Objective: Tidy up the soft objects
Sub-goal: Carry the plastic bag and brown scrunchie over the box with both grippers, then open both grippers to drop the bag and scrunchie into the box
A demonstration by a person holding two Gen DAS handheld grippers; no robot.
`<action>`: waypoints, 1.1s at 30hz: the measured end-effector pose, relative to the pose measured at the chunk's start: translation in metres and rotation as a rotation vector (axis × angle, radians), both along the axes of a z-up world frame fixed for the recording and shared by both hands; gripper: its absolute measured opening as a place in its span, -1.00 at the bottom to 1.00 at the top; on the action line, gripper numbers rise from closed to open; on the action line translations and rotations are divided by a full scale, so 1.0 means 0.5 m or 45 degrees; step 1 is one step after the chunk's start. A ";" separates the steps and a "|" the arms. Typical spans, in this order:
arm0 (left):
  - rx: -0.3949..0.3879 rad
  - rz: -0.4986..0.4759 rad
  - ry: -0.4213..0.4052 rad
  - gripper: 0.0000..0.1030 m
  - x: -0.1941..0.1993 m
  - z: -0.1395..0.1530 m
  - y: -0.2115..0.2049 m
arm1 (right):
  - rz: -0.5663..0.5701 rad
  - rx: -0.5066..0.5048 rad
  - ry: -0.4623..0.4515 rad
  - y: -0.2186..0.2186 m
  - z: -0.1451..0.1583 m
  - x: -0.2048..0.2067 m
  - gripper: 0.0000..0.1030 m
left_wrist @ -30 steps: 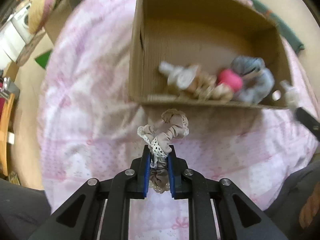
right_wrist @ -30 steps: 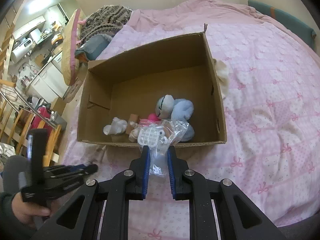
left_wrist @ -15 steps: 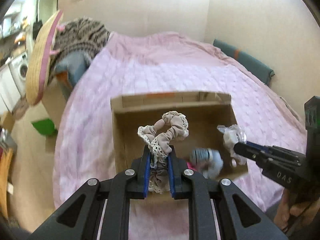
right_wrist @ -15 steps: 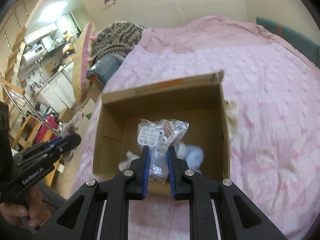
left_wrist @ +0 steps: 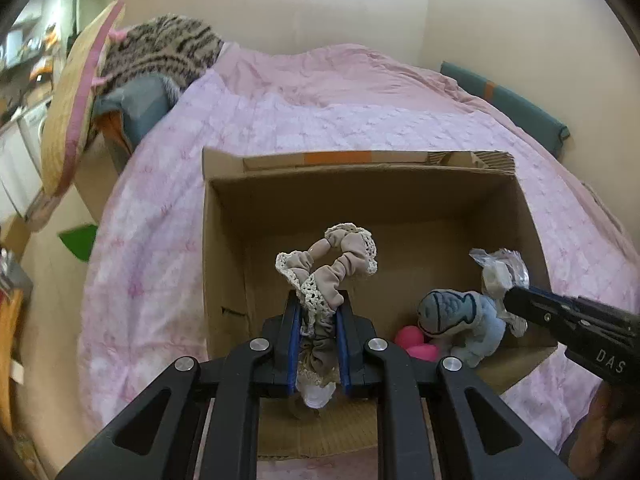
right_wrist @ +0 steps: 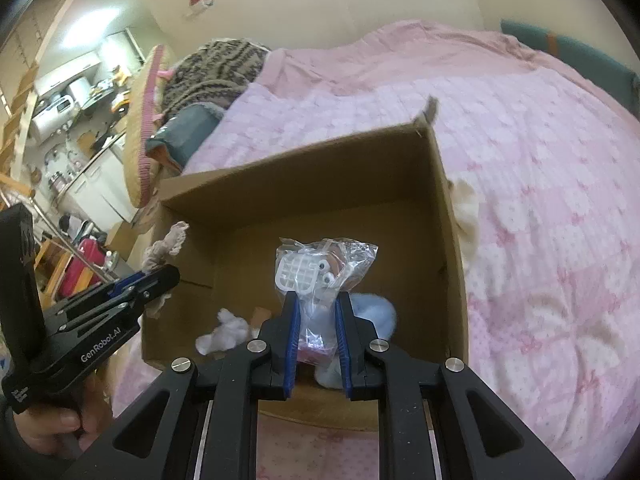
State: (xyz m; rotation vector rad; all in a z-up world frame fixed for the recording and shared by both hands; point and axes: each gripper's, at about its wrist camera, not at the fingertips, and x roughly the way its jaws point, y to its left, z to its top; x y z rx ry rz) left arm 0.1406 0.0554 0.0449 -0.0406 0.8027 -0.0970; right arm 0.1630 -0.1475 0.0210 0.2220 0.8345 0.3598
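Observation:
An open cardboard box (left_wrist: pixel 224 264) (right_wrist: pixel 452 264) sits on a pink quilted bed. My left gripper (left_wrist: pixel 318 312) is shut on a beige lace-trimmed scrunchie (left_wrist: pixel 340 256) and holds it above the box's near left part. My right gripper (right_wrist: pixel 318 312) is shut on a clear plastic bag with a white toy inside (right_wrist: pixel 316 272), held above the box's near right part. The right gripper also shows in the left wrist view (left_wrist: pixel 516 300), and the left gripper in the right wrist view (right_wrist: pixel 160 276). In the box lie a blue fish plush (left_wrist: pixel 460 320), a pink ball (left_wrist: pixel 412 340) and a white soft item (right_wrist: pixel 224 336).
The pink bed (left_wrist: pixel 340 116) surrounds the box. A striped furry pillow (left_wrist: pixel 160 52) and a round straw cushion (left_wrist: pixel 68 112) lie at the head of the bed. A cream soft item (right_wrist: pixel 466 208) lies against the box's right outer wall. Kitchen furniture stands far left.
Both grippers have risen and moved forward from in front of the box to above its near part, each still holding its item.

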 end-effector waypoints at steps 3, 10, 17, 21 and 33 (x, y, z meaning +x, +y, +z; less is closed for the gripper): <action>-0.052 0.043 0.014 -0.72 0.009 -0.006 0.017 | -0.002 0.004 0.009 0.001 -0.008 0.005 -0.63; -0.042 0.020 0.038 -0.72 0.011 -0.017 0.008 | 0.024 -0.005 0.004 0.009 -0.011 0.006 -0.63; -0.002 -0.058 0.027 0.34 -0.004 -0.015 -0.028 | 0.022 0.014 0.021 0.003 -0.015 0.015 -0.63; 0.030 -0.038 -0.006 0.55 -0.014 -0.010 -0.038 | 0.027 0.018 0.016 0.003 -0.014 0.016 -0.63; 0.116 0.014 -0.073 0.55 -0.031 0.008 -0.032 | 0.046 0.056 0.006 0.005 -0.011 0.018 -0.62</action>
